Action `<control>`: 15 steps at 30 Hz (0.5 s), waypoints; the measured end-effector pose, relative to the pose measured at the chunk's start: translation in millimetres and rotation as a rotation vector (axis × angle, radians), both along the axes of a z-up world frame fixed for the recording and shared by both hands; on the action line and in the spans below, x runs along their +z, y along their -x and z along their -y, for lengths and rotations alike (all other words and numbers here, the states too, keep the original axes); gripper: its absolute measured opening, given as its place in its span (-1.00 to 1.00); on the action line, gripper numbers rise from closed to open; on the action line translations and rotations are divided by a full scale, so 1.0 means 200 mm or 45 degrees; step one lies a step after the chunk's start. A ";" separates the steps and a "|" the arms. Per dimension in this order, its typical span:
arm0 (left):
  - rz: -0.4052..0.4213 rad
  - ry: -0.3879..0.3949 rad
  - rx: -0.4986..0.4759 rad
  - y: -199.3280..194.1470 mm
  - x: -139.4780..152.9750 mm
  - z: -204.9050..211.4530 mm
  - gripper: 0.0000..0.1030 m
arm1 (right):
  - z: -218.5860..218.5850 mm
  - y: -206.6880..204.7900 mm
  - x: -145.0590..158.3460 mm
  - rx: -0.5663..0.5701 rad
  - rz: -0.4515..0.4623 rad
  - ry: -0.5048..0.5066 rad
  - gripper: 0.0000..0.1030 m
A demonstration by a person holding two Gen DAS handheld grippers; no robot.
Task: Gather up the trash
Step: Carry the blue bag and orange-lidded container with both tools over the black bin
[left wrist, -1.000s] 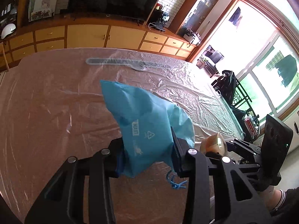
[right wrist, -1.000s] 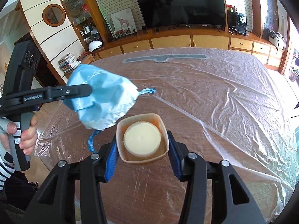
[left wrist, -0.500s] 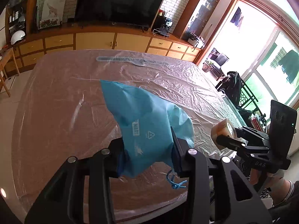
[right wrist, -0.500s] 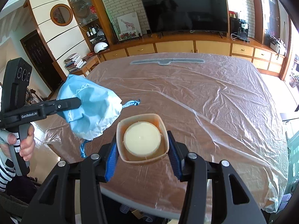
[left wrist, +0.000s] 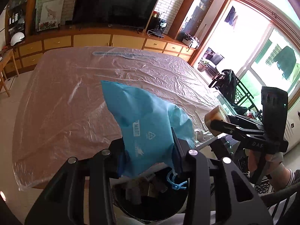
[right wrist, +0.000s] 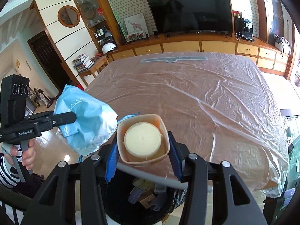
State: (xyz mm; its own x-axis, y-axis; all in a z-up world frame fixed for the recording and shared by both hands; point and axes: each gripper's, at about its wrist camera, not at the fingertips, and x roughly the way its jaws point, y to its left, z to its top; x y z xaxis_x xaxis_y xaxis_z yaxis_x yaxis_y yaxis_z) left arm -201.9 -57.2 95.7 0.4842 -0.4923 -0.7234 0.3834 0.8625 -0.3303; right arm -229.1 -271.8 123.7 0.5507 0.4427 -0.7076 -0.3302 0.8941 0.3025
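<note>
Left gripper (left wrist: 148, 161) is clamped on a crumpled blue bag (left wrist: 148, 123); right gripper (right wrist: 143, 156) is clamped on a beige plastic cup (right wrist: 142, 138) with a pale lid. Both items hang past the near edge of the table (right wrist: 215, 101), above an open black bin (right wrist: 142, 202) that already contains several discarded pieces. The plastic-covered tabletop shows no further loose trash. Judged status: collection done, the two releases into the bin remain
</note>
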 end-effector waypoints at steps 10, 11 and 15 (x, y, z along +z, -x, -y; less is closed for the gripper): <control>-0.027 -0.019 -0.077 0.24 0.00 0.00 -0.21 | 0.00 0.18 0.00 0.062 -0.024 0.009 -0.10; -0.034 -0.026 -0.088 0.26 -0.01 0.00 -0.21 | 0.00 0.19 -0.01 0.066 -0.030 0.010 -0.10; -0.073 -0.058 -0.128 0.32 -0.07 0.02 -0.21 | -0.01 0.23 -0.05 0.082 -0.068 0.014 -0.10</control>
